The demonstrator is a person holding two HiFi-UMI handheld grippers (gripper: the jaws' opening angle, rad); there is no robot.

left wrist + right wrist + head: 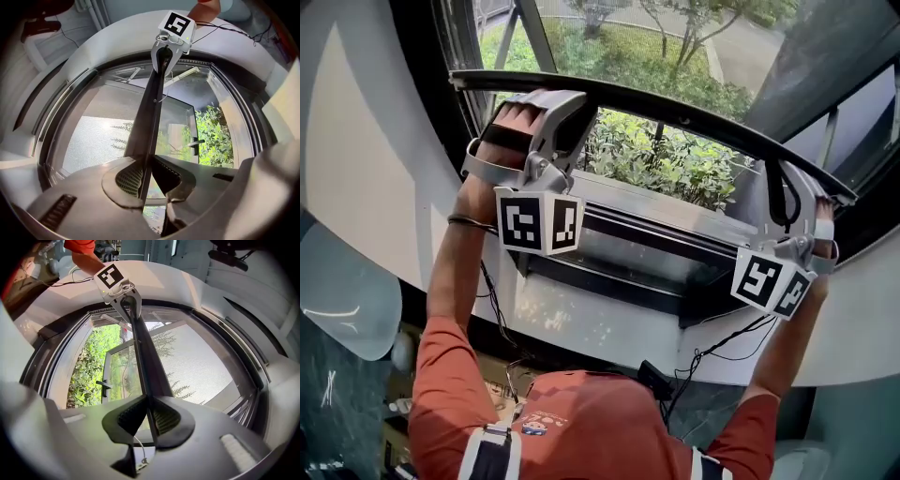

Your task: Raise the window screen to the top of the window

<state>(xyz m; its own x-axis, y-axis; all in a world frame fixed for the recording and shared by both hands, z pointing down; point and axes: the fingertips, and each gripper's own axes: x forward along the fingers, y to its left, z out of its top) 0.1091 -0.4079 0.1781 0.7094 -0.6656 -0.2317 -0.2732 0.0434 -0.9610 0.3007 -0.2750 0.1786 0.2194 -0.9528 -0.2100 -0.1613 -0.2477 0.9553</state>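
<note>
The window screen's dark bottom bar [675, 111] arcs across the window from upper left to right. My left gripper [546, 96] grips it near its left end, and my right gripper [802, 187] near its right end. In the left gripper view the bar [150, 108] runs edge-on between the pads of my left gripper [147, 163], which are shut on it; the grey mesh [93, 136] hangs to its left. In the right gripper view my right gripper [149, 400] is likewise shut on the bar [143, 352], with the mesh [197, 357] to its right.
Below the bar the window stands uncovered, with green bushes [666, 164] outside. The dark sill and frame [656, 239] lie under my hands. A window handle [197, 142] sits on the inner frame. Cables [722, 342] hang down from the right gripper toward the person's orange shirt [581, 422].
</note>
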